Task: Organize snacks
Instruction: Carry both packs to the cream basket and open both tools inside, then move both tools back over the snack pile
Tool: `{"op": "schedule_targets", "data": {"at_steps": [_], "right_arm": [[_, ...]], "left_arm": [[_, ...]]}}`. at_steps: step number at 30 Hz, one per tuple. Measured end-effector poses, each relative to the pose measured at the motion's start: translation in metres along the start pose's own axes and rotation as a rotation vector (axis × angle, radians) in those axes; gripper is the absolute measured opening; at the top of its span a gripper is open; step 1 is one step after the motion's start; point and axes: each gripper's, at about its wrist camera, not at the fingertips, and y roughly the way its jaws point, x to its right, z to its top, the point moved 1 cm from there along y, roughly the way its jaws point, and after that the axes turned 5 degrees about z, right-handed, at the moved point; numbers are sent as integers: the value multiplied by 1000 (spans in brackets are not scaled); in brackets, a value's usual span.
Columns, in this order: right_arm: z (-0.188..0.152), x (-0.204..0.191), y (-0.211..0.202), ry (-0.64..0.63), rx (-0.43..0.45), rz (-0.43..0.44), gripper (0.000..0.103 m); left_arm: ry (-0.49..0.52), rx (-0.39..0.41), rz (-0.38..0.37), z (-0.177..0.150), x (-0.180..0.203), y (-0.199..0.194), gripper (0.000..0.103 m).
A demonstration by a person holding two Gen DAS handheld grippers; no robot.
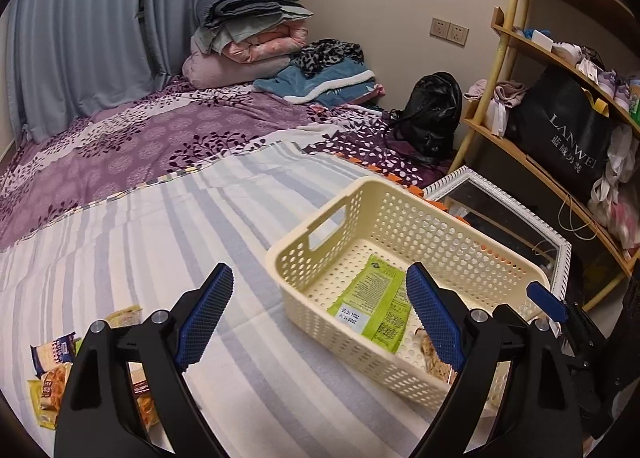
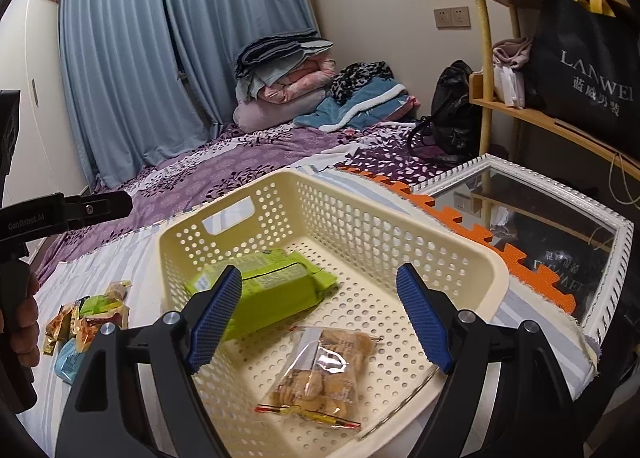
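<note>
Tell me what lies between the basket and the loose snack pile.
Only bare striped sheet lies between the basket and the loose snack pile, clearest in the right wrist view.

Basket (image 2: 472, 258) open-topped, walls around

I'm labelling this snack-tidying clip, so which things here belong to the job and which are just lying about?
Part of the job:
- cream basket
- green packet in it
- clear bag of biscuits in it
- loose snack packets on the striped sheet

Just lying about:
- folded bedding
- black backpack
- framed mirror
- black shopping bag
</note>
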Motion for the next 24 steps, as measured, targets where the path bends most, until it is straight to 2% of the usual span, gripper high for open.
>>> {"op": "schedule_targets", "data": {"at_steps": [4, 9, 14, 24], "right_arm": [[3, -8, -6, -9, 11, -1, 80], [5, -19, -12, -23, 23, 8, 83], [7, -34, -17, -42, 44, 30, 98], [10, -65, -20, -81, 50, 95, 98]], "left_arm": [[-20, 6, 15, -6, -13, -13, 96], [-46, 15, 42, -12, -31, -28, 98], [-69, 32, 82, -19, -50, -44, 100], [-157, 53, 175, -35, -110, -77, 100]]}}
